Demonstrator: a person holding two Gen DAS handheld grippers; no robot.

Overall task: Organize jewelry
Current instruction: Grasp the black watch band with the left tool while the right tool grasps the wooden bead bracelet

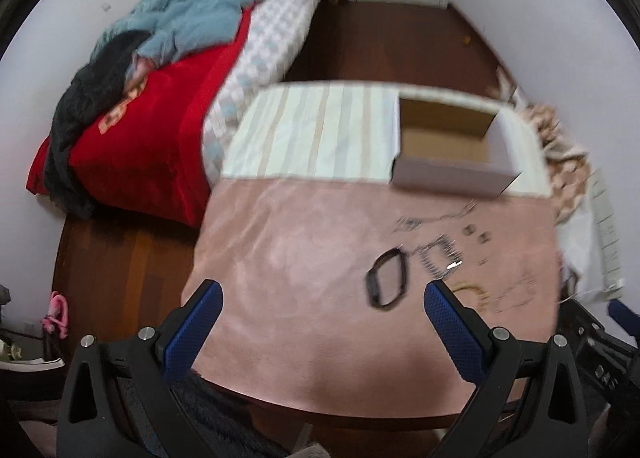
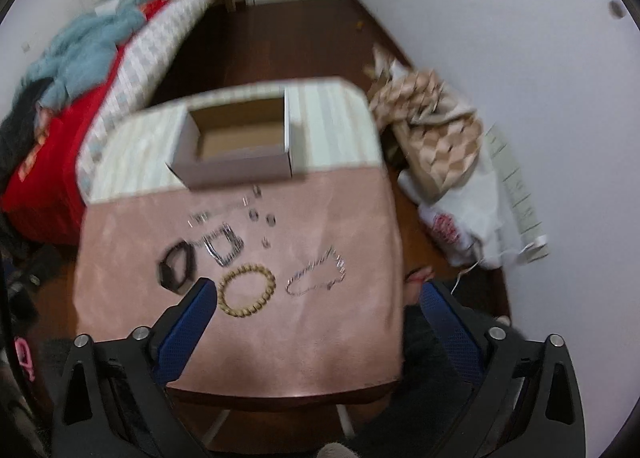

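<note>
Both the left hand-held gripper (image 1: 322,298) and right hand-held gripper (image 2: 316,296) gape wide, empty; lower the right squarely over the beaded bracelet (image 2: 247,290), lower centre, then carry it to the box (image 2: 236,150)

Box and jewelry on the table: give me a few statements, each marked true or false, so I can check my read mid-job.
1. The box is open and looks empty. True.
2. The beaded bracelet lies inside the box. False: it lies on the pink cloth, nearer the camera than the box.
3. The right gripper is open and holds nothing. True.
4. The left gripper is shut on the black band. False: it is open, and the band lies on the cloth.
5. The silver chain lies right of the beaded bracelet in the right wrist view. True.
</note>
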